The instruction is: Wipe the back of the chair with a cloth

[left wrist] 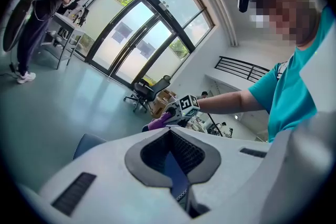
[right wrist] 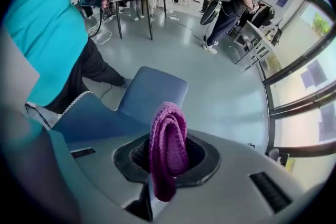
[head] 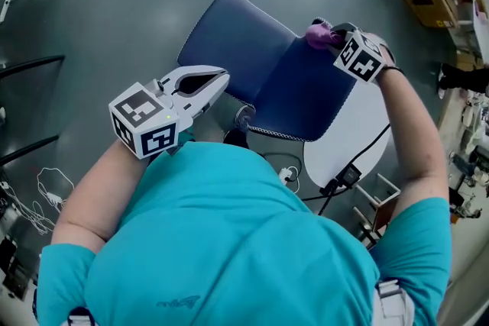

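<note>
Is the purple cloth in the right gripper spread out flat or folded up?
Folded up: the purple cloth sits as a thick doubled wad, pinched in the right gripper, not spread.

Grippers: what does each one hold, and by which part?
Right gripper: the cloth, pinched at its lower folds. Left gripper: apparently the chair, by its stitched edge.

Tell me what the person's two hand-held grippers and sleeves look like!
The left hand-held gripper and the right hand-held gripper are pale grey and shaped like rounded beaks, with dark ribbed pads inside. Each carries a cube with black-and-white square markers. The person wears a teal shirt with short sleeves.
</note>
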